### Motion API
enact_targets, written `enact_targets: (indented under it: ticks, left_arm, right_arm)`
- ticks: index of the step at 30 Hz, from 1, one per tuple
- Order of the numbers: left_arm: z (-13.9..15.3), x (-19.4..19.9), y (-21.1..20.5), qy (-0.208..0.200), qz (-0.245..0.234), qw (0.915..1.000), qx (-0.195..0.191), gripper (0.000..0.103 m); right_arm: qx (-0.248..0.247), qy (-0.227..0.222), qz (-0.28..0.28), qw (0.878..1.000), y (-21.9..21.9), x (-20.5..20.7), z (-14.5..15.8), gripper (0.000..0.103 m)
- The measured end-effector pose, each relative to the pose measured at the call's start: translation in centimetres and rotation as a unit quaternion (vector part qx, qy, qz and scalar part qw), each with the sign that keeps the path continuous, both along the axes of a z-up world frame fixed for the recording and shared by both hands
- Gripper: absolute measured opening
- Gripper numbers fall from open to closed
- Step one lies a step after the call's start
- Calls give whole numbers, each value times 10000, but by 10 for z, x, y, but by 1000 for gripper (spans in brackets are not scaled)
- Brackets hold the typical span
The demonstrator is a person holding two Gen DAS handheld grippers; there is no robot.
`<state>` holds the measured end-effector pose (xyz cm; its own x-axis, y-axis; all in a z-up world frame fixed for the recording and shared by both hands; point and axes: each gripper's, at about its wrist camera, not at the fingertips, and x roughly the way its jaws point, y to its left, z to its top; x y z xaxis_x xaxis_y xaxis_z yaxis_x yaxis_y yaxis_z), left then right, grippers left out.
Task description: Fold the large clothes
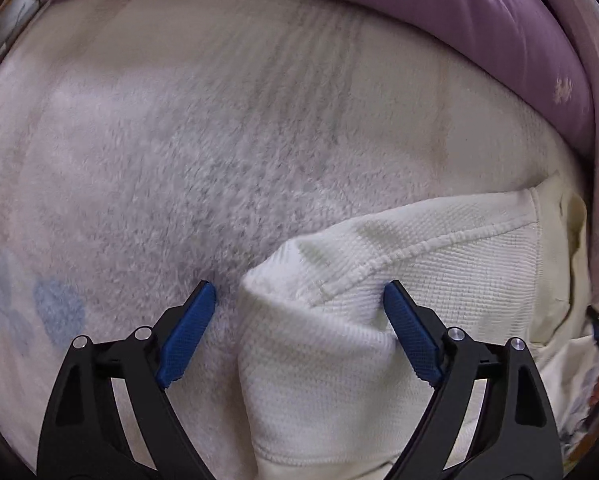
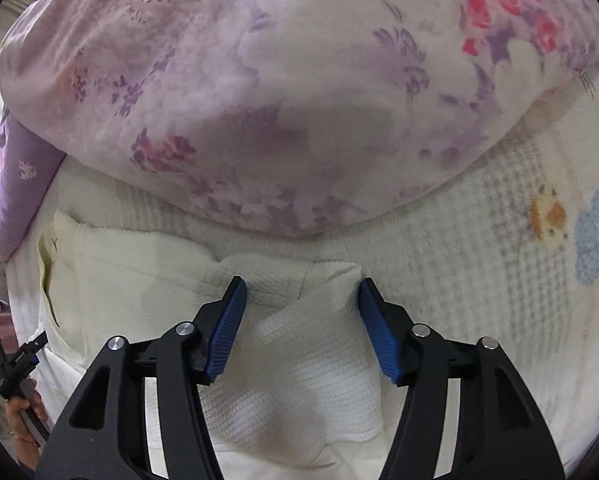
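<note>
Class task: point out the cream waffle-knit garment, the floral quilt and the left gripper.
cream waffle-knit garment [image 1: 339,344], left wrist view, raised fold.
floral quilt [image 2: 299,100], right wrist view, middle.
left gripper [image 1: 299,312], left wrist view, between fingertips.

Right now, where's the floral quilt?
In the right wrist view the floral quilt fills the upper frame, lying beyond the cream garment between the right gripper fingers.

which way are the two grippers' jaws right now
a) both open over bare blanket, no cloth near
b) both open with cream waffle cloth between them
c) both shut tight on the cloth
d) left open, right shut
b: the left gripper and the right gripper both have their jaws spread wide, each with a raised fold of the cream waffle-knit garment between the blue pads.
</note>
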<state>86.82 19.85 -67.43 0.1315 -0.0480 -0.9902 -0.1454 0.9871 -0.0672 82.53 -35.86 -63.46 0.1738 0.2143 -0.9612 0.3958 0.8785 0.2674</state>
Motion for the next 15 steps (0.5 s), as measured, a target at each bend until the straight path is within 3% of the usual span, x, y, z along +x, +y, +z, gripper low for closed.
enact_targets:
  ticks: [2, 4, 5, 6, 8, 11, 15]
  left_arm:
    - [2, 4, -5, -38, -143, 9998, 120, 76]
    - [5, 6, -12, -102, -322, 9993, 134, 59]
    - [7, 7, -17, -120, -450, 9988, 164, 49]
    - [7, 10, -23, -128, -544, 9983, 159, 32]
    - [12, 11, -30, -192, -701, 9973, 103, 15]
    - [27, 3, -40, -456, -883, 9947, 260, 12]
    - [76, -29, -42, -1055, -868, 9906, 102, 11]
  right_arm:
    - [-25, 12, 11, 10000, -2, 1, -1, 53]
    - [-210, 54, 141, 9997, 0, 3, -1, 42]
    - [-220, 40, 161, 9996, 1, 3, -1, 37]
    - [-171, -1, 162, 9997, 6, 3, 0, 27]
    - [-25, -86, 134, 9999, 6, 1, 2, 16]
    - [-174, -364, 229, 9989, 17, -5, 17, 13]
    - [-214, -1057, 291, 9937, 30, -29, 61, 13]
